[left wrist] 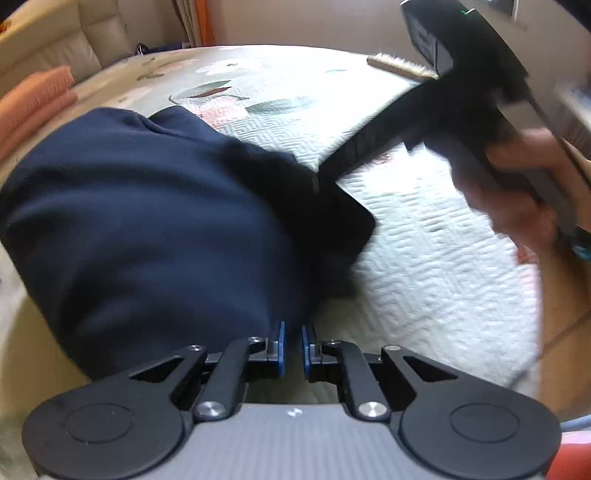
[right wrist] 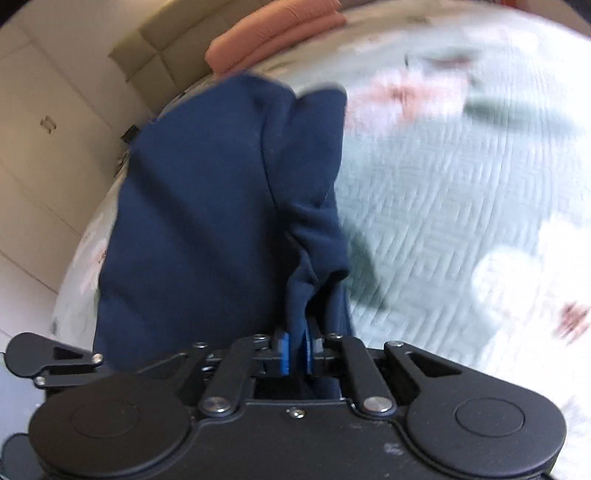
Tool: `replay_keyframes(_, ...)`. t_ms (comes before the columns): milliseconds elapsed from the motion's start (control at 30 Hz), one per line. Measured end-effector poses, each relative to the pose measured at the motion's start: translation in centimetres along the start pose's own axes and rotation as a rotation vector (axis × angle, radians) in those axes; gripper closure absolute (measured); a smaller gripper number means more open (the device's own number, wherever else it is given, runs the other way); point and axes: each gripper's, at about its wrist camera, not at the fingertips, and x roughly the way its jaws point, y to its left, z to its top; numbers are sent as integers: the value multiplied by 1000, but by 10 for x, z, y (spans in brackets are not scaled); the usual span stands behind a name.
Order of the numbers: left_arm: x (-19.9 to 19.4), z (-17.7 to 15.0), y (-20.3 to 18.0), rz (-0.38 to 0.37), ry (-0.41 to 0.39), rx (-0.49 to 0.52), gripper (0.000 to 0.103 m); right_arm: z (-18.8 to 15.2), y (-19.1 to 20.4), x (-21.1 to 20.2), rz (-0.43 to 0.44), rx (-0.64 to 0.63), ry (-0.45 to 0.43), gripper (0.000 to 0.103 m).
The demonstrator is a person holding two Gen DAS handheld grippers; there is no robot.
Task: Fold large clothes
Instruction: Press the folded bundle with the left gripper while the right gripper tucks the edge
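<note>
A large navy blue garment [left wrist: 147, 221] lies bunched on the quilted bed cover [left wrist: 424, 258]. My left gripper [left wrist: 293, 347] sits at the garment's near edge, its blue pads close together with a narrow gap, and fabric runs down to them. My right gripper [right wrist: 297, 350] is shut on a fold of the navy garment [right wrist: 221, 206], which hangs up from its blue pads. The right gripper also shows in the left wrist view [left wrist: 332, 166], held by a hand, with its tip at the garment's right edge.
Folded orange cloth [left wrist: 33, 103] lies at the bed's far left, also in the right wrist view [right wrist: 273, 33]. A brush [left wrist: 402, 66] lies at the far edge of the bed. A beige padded headboard [left wrist: 55, 40] stands behind. White cupboards [right wrist: 44, 147] stand to the left.
</note>
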Motion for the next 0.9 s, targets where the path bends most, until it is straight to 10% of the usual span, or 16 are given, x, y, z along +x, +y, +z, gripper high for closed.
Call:
replay_keyframes(100,-39,-12,8,-49,-93,-22,88,26,7,-39,-23,-75,-125,61)
replay_keyframes(367,-64,-4,77,14,-279,-302,89,101,94,-6,-81,-361,-234,61)
replay_keyframes(600,-2,-45,128,-321,-317,-513,97,149,139,128,192,-246,60,87)
replay_keyframes(633,-1,-49,135,-337,-335,-545,98,154,134,144,191,-205,91,103)
replay_keyframes(900,-14,-52,127,-272,-354,-454,99,176,58,195,-144,-133,60,103)
